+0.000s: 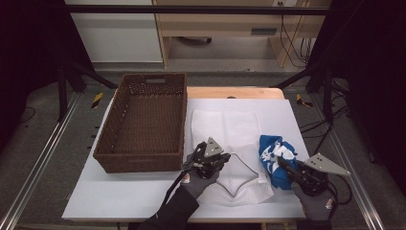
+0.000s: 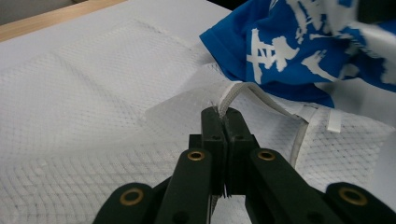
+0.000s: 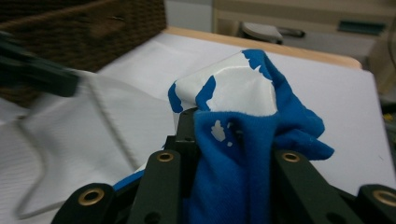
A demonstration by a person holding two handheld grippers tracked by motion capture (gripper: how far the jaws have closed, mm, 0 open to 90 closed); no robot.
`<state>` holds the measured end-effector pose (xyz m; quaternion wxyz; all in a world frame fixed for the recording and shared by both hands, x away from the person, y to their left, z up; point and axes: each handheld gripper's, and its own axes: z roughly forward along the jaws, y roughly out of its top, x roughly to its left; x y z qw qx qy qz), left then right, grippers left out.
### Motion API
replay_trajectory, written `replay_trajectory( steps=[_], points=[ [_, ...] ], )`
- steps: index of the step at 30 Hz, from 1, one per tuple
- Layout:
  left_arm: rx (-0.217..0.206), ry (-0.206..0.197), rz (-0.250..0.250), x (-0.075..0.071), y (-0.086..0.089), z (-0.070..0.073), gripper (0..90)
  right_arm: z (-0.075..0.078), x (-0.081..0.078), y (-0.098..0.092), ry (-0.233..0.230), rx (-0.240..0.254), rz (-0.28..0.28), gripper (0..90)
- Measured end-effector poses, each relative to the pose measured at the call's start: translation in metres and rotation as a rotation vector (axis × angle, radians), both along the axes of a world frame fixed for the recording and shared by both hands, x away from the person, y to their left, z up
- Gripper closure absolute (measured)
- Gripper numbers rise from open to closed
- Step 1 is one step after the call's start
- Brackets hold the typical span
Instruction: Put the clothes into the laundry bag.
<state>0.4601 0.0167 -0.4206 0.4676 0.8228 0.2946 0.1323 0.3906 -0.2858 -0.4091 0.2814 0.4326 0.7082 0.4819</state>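
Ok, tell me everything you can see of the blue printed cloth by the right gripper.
The blue cloth is soft knit-looking fabric with white print, bunched in a crumpled heap at the table's right front, its left edge lying over the white mesh garment. The right gripper has a fold of it between its jaws, the fabric rising in a peak above them. The left gripper pinches the mesh garment's trim nearby.
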Motion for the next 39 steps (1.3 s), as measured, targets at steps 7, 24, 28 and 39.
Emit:
replay_trajectory(
  steps=[7, 24, 28, 39],
  points=[
    [-0.001, 0.005, 0.011, 0.002, -0.002, 0.004, 88.9, 0.004, -0.011, 0.044, 0.006, -0.011, 0.171, 72.1],
    [-0.006, 0.011, 0.003, -0.004, -0.008, 0.008, 89.0, -0.052, 0.021, 0.116, 0.174, -0.131, 0.272, 68.8],
    [0.01, 0.008, -0.004, -0.007, -0.008, 0.004, 89.0, -0.06, 0.028, 0.125, 0.194, -0.162, 0.248, 66.1],
    [-0.004, 0.029, 0.013, -0.002, 0.005, -0.005, 88.8, -0.042, 0.018, 0.111, 0.15, -0.043, 0.288, 40.1]
  ],
)
